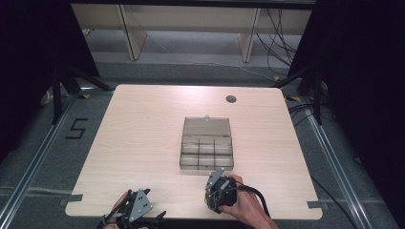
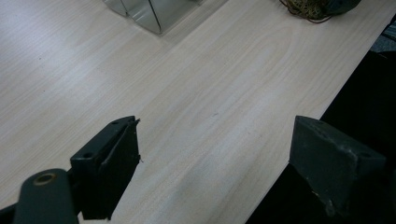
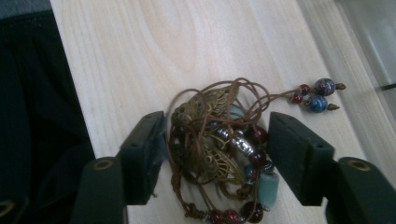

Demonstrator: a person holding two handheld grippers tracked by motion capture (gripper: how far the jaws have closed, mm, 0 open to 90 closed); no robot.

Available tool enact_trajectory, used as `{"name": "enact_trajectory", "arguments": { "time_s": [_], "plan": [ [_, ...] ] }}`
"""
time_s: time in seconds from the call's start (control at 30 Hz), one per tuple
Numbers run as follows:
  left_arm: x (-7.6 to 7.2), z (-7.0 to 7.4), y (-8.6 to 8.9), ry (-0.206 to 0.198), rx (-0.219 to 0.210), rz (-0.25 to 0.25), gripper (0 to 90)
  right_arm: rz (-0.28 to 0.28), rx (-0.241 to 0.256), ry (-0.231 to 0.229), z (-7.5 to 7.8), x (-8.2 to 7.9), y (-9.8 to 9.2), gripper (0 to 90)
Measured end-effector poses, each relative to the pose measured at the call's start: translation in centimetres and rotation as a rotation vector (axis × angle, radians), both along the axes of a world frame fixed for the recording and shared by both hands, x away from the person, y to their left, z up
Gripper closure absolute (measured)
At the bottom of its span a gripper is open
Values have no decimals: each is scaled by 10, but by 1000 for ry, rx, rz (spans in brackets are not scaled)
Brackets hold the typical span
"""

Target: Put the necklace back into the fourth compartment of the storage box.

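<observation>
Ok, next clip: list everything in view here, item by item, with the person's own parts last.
Table: one, light wood, centre.
Organiser box: one, clear plastic with compartments, lid open, mid-table.
Beaded jewellery: one tangled bundle, brown cord, brass leaves, red and blue beads, near edge, between the right tongs' jaws.
Cable hole: one, dark, far side.
Left tongs: black, jaws apart over bare table.
Right tongs: black, jaws either side of the jewellery, closure unclear.
Right hand: holding the right tongs.

high view: above the near edge, facing 12 o'clock and down over the whole table [image 1: 143,143] | left gripper view: low and close over the near edge, facing 1 o'clock, shares the clear box [image 2: 154,14] corner with high view | right gripper view: very close, straight down on beaded jewellery [image 3: 219,140]
</observation>
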State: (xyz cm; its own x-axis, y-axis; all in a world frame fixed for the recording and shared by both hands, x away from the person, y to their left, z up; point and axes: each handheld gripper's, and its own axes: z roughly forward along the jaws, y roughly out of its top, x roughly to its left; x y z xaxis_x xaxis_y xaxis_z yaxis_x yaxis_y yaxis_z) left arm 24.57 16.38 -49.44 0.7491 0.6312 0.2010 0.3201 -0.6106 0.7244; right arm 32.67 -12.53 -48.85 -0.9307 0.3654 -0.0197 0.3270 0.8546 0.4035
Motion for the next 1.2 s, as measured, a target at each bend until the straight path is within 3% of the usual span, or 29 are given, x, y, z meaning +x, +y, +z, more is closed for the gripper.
{"name": "enact_trajectory", "arguments": {
  "time_s": [0.07,0.13,0.2,0.23,0.33,0.6,0.67,0.7,0.73,0.77,0.8,0.83,0.9,0.93,1.0,1.07,1.1,1.2],
  "plan": [
    [0,1,0,1,2,-2,155,-4,19,2,0,1,-2,517],
    [0,0,0,-1,1,-2,155,5,30,29,1,1,-3,569],
    [0,0,0,1,1,0,155,-4,29,21,1,0,-3,601],
    [0,0,0,2,0,0,155,9,21,20,2,0,-3,711],
    [0,-1,0,1,-1,8,155,16,28,21,1,0,-2,760],
    [0,-1,0,1,0,5,155,55,14,18,8,1,-4,781],
    [0,0,0,1,-1,2,155,41,13,21,10,0,-4,781],
    [0,0,1,-3,1,2,155,74,11,14,12,1,-4,781],
    [1,1,1,-4,8,-4,155,66,20,11,13,0,-4,781],
    [0,2,2,-2,12,-7,155,50,21,14,16,-2,-4,781],
    [0,0,1,-18,-10,21,155,82,34,8,21,-1,-5,781],
    [0,1,1,-20,-7,18,155,65,38,11,25,-1,-5,781],
    [1,0,1,-16,-7,17,155,93,47,-7,28,2,-4,781],
    [0,0,0,-5,-20,16,155,63,47,3,36,2,-2,781],
    [0,2,2,6,9,-9,155,68,50,-3,44,3,0,781],
    [1,2,2,-2,10,-10,155,64,52,-1,48,4,2,781],
    [0,2,2,1,2,1,155,108,59,-23,51,9,3,781],
    [0,3,3,13,18,-8,155,102,51,-16,63,14,7,780]
  ]
}}
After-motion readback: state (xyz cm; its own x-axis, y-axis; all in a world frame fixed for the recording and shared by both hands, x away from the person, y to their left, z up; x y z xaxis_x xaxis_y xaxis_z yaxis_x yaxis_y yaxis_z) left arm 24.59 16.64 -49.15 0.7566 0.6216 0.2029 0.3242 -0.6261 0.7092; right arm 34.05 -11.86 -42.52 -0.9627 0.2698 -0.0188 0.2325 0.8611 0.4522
